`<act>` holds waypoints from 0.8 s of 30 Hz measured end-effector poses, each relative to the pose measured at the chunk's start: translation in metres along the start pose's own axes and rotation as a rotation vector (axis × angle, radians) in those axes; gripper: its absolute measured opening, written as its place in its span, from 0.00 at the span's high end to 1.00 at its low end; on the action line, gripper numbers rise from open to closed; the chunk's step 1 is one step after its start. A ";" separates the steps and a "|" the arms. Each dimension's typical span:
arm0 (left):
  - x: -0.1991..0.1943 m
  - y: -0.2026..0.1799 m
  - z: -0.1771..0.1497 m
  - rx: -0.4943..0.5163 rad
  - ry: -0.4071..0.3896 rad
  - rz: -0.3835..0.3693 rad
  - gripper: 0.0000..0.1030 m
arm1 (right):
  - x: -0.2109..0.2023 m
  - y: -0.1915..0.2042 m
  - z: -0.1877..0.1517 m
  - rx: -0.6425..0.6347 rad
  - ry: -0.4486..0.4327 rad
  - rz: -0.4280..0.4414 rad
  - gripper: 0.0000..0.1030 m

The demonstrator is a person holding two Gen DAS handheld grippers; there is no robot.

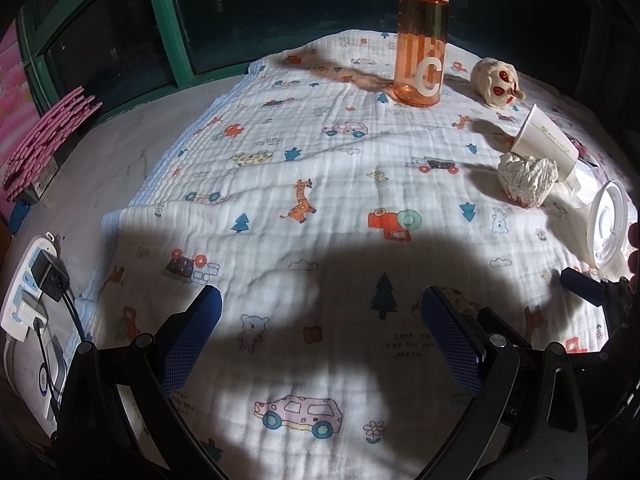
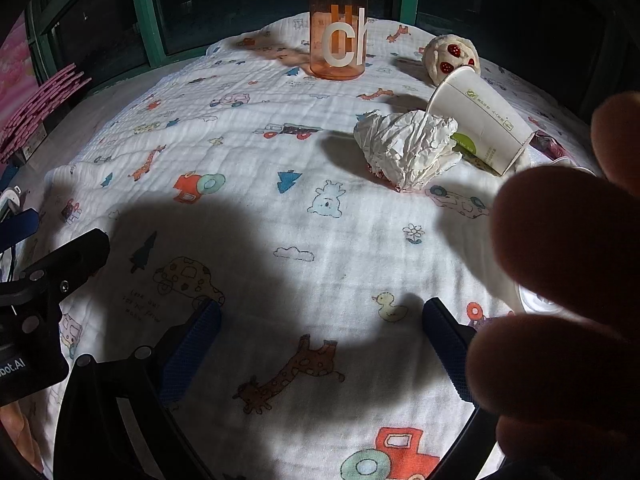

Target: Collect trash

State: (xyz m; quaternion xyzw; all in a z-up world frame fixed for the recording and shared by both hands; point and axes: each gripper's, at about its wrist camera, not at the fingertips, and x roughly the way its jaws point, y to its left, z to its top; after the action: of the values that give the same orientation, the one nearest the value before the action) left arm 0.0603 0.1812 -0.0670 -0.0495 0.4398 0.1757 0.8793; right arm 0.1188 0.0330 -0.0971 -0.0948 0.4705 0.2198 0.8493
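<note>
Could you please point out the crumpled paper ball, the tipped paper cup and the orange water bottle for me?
crumpled paper ball [image 2: 406, 148]: right wrist view, middle of the wad.
paper cup [image 2: 480, 120]: right wrist view, its side wall.
orange water bottle [image 1: 420, 52]: left wrist view, mid-body.

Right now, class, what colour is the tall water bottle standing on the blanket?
Translucent orange with a white letter C; the water bottle shows best in the left wrist view.

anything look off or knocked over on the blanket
The paper cup lies tipped on its side against a crumpled paper wad, and a clear lid lies loose nearby. The orange bottle stands upright.
</note>
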 end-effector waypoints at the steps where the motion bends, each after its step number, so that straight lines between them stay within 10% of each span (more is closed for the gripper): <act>1: 0.000 0.000 0.000 -0.002 0.001 -0.001 0.05 | 0.000 0.000 0.000 0.000 0.000 -0.001 0.06; 24: -0.005 -0.001 0.000 -0.008 -0.008 0.001 0.05 | 0.000 -0.001 -0.001 0.000 0.000 0.000 0.05</act>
State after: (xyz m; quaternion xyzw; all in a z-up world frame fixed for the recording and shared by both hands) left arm 0.0579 0.1795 -0.0635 -0.0521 0.4355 0.1783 0.8808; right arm 0.1183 0.0320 -0.0973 -0.0948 0.4706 0.2198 0.8493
